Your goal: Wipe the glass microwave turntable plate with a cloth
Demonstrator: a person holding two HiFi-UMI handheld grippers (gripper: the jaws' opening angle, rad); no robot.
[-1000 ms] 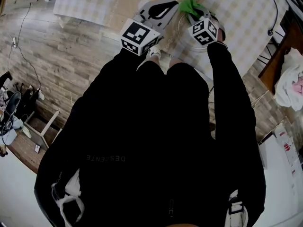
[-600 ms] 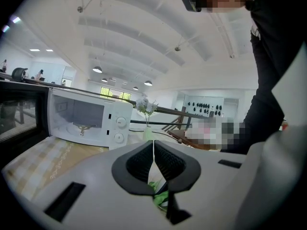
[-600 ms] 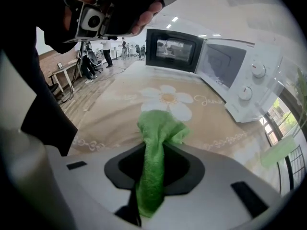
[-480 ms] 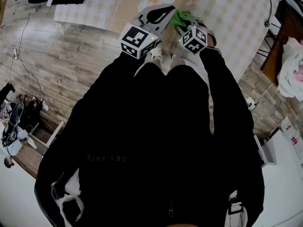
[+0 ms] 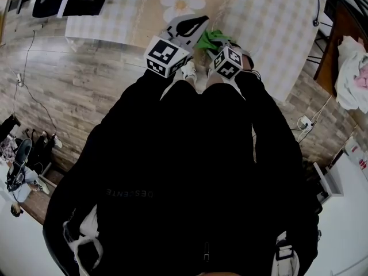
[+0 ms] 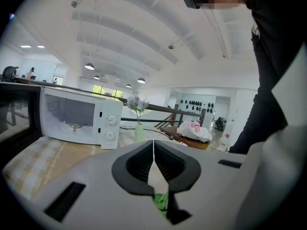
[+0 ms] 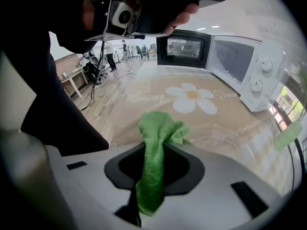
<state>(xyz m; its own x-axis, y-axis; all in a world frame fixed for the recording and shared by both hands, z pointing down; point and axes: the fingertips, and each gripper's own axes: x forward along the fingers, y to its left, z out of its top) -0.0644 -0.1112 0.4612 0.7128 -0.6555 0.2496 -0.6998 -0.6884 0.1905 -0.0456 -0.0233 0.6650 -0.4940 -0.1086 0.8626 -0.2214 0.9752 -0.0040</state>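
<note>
Faintly, the glass plate [image 7: 229, 140] shows beyond cloth [image 7: 157, 131] pinched in right gripper [image 7: 152, 153].

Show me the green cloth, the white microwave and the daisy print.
green cloth [image 7: 151, 176], right gripper view, the strip between the jaws.
white microwave [image 6: 72, 114], left gripper view, its door window.
daisy print [image 7: 193, 95], right gripper view, its yellow centre.

Glass plate [image 7: 240, 150] faint, near rim behind right gripper [image 7: 153, 150]; torso [image 5: 190, 183] hides near table [image 5: 264, 16].
</note>
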